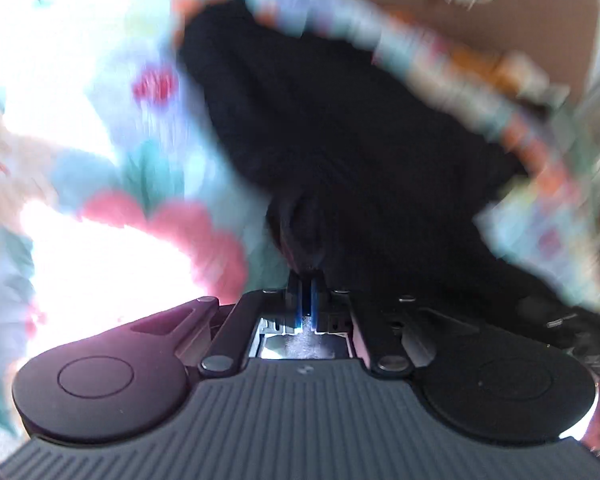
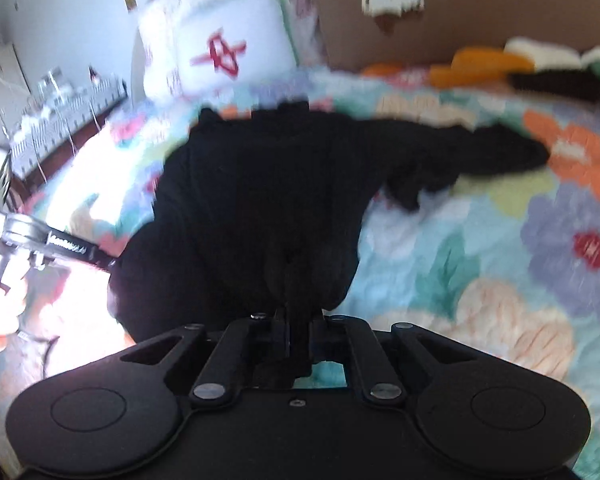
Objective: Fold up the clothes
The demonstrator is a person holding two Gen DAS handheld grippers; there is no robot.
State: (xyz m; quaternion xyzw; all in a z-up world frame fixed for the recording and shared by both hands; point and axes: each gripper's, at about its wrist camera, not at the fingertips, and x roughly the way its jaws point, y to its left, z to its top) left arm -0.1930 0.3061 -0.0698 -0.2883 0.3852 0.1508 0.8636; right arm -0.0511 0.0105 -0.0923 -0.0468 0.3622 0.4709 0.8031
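Note:
A black garment (image 1: pixel 340 140) lies spread on a floral bedspread (image 1: pixel 100 140). In the left wrist view, which is blurred, my left gripper (image 1: pixel 306 278) is shut, with a bunched fold of the black cloth pinched at its tips. In the right wrist view the black garment (image 2: pixel 260 184) fills the middle, one sleeve (image 2: pixel 512 152) trailing right. My right gripper (image 2: pixel 296 306) is shut on the garment's near edge, the cloth gathered between its jaws. The left gripper (image 2: pixel 110 262) reaches the garment's left edge there, held by a hand (image 2: pixel 0 312).
A white pillow with a red mark (image 2: pixel 228 52) leans at the bed's head beside a brown board (image 2: pixel 500 12). Orange and dark items (image 2: pixel 484 64) lie at the far right. A cluttered side table (image 2: pixel 64 104) stands left of the bed. The floral bedspread (image 2: pixel 480 248) stretches right.

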